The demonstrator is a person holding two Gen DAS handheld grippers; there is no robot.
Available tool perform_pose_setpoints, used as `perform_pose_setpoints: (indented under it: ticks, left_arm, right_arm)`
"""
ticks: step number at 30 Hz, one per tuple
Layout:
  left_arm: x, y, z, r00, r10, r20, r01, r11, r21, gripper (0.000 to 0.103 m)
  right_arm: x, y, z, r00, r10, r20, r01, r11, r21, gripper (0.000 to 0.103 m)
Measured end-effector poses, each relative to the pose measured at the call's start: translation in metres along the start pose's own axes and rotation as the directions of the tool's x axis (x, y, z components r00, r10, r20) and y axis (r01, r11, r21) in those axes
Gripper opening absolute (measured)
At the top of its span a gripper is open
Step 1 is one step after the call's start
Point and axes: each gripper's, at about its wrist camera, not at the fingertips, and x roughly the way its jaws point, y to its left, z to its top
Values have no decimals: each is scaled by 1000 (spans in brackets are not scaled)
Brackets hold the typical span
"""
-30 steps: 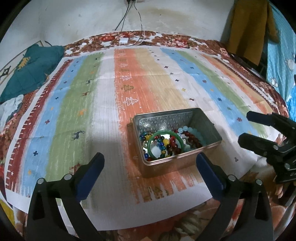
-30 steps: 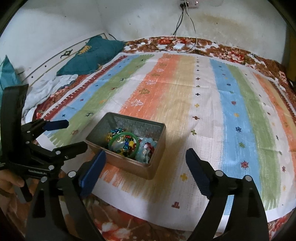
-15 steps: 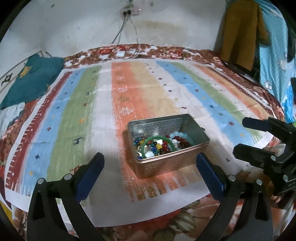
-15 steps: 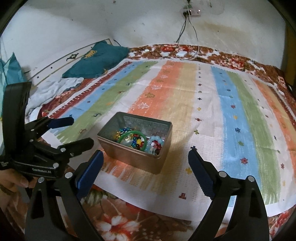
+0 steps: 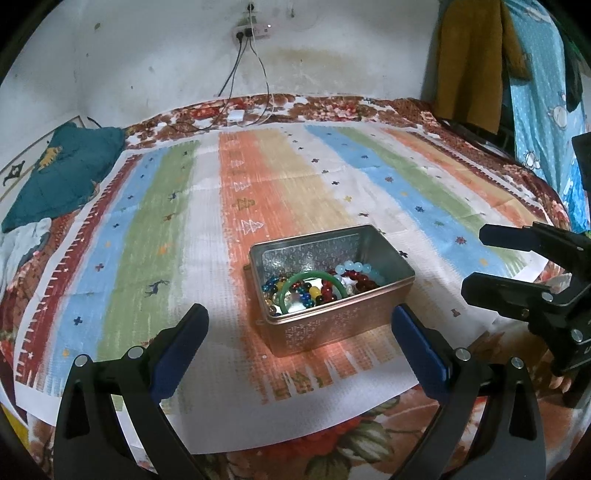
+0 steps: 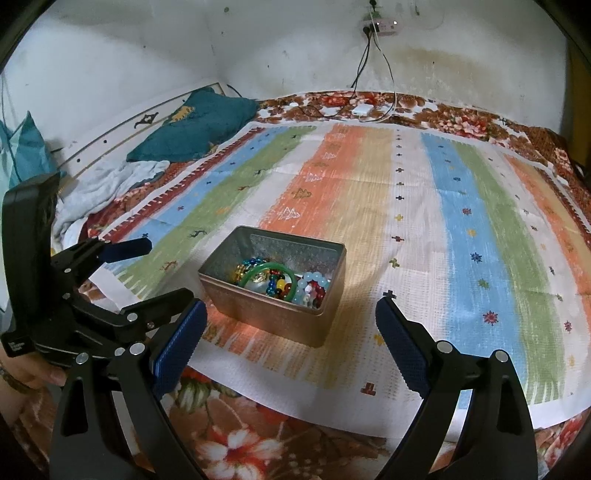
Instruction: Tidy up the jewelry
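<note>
No brand or label could be read anywhere: the white lettering on your left gripper's black body in the right wrist view was too small and blurred to make out. The open rectangular metal tin (image 5: 334, 291) stood on the striped woven mat (image 5: 155, 229), on its orange stripe near the mat's near edge, and it held a heap of jewelry: a green bangle (image 5: 314, 290) lay on top of multicoloured bead bracelets (image 5: 275, 286), with a pale blue bead bracelet (image 5: 352, 266) and dark red beads (image 5: 360, 278) toward the tin's right end. Your left gripper (image 5: 299, 341) hung in front of the tin with its blue-padded fingers (image 5: 181, 347) spread wide and nothing between them; the tin sat just beyond the gap, untouched. Your right gripper (image 6: 288, 334) was likewise spread wide and empty, and the tin lay just ahead of it, slightly toward its left finger. Beyond the mat, a floral bedspread (image 6: 236, 439) covered the bed, a teal cushion (image 6: 199, 125) rested at the far left corner, and cables ran from a wall socket (image 5: 253, 33) down to the bedspread.
</note>
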Motion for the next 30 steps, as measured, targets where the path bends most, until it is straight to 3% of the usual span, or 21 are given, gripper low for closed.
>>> perform_pose_setpoints:
  ticks: [30]
  left_arm:
    - [0,2,1,1000,-3,-4,3,999,-37,97]
  right_arm:
    - [7,2,-3,1000,-11,-23,11,1000,-11,93]
